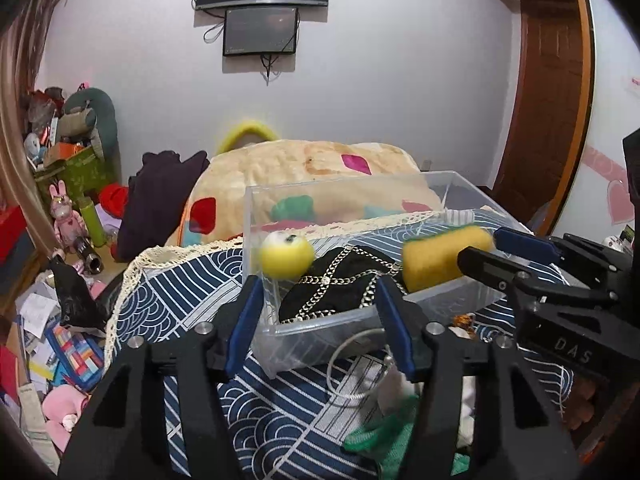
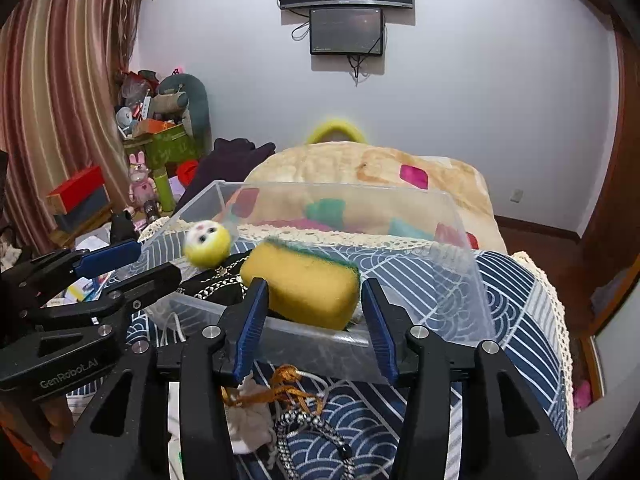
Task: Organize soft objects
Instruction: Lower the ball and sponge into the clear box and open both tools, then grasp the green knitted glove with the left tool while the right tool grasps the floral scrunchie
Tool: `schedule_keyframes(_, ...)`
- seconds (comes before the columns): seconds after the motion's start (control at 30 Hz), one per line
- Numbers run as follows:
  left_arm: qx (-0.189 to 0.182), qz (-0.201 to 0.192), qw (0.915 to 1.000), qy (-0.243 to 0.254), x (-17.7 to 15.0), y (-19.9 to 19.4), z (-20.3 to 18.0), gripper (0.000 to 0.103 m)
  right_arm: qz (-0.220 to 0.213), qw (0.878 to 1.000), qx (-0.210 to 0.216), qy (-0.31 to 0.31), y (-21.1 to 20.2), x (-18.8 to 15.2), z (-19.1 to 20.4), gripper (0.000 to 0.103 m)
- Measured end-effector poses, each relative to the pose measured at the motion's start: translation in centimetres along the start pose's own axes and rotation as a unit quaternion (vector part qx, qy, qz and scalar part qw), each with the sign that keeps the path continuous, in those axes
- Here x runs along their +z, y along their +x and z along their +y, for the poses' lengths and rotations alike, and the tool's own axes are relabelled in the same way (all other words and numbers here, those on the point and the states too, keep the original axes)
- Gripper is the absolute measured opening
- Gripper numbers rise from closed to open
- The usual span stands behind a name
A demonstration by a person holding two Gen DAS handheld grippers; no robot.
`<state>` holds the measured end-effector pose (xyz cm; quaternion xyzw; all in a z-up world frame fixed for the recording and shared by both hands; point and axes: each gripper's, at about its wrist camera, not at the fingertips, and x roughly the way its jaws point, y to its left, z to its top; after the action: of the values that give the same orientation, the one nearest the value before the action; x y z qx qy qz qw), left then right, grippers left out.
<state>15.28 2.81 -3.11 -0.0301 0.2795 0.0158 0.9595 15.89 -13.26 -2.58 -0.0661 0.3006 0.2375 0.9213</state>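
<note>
A clear plastic bin [image 1: 320, 330] [image 2: 460, 280] stands on the blue patterned bedspread. In it lies a black pouch with a silver chain [image 1: 336, 288] [image 2: 216, 284]. A small yellow plush ball with a white face [image 1: 286, 254] [image 2: 208, 245] is blurred above the bin's left part, touching no gripper. A yellow sponge with a green edge [image 1: 440, 260] [image 2: 304, 280] sits tilted over the bin's front rim, free between the open jaws. My left gripper [image 1: 318, 324] [image 2: 136, 260] is open and empty at the bin's near left. My right gripper [image 2: 316, 328] [image 1: 496, 248] is open around the sponge.
In front of the bin lie a white cord [image 1: 352, 364], a green cloth [image 1: 376, 436], a white pouch with orange tassel [image 2: 256, 404] and a beaded bracelet [image 2: 312, 436]. A folded cream blanket [image 1: 304, 176] lies behind the bin. Toys and boxes clutter the floor at left [image 1: 60, 340].
</note>
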Motion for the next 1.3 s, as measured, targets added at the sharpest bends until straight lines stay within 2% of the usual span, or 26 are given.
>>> schedule_keyframes(0.17,-0.002,-0.018,0.9998,0.008,-0.3,-2.3,-0.8,0.074,-0.017,1.000,-0.002,0.009,-1.9,-0.1,-0.7,0.057)
schedule_keyframes(0.23,-0.003,-0.023,0.9997,0.011,-0.6,-3.1,-1.1,0.081,-0.023,1.000,0.002,0.015,-2.8,-0.1,-1.0,0.057)
schedule_keyframes(0.43,-0.006,-0.029,0.9994,0.019,-2.1,-5.0,-2.2,0.089,-0.038,0.999,0.006,0.016,-5.2,-1.0,-1.2,0.058)
schedule_keyframes(0.7,-0.027,0.004,0.9996,0.009,-5.4,-5.5,-3.2,0.089,-0.042,0.999,0.008,-0.005,-6.9,-2.7,-0.3,0.059)
schedule_keyframes(0.93,-0.025,0.032,0.9992,-0.007,-8.6,-4.9,-3.3,0.089,-0.026,0.999,0.017,-0.013,-6.8,-4.7,0.5,0.059)
schedule_keyframes(1.2,-0.013,0.033,0.9990,-0.026,-10.3,-5.3,-2.0,0.089,0.015,0.998,0.053,-0.011,-5.1,-7.0,1.8,0.059)
schedule_keyframes(1.3,-0.012,0.040,0.9989,-0.020,-11.0,-5.1,-2.2,0.082,0.035,0.997,0.066,-0.010,-4.0,-7.9,2.1,0.059)
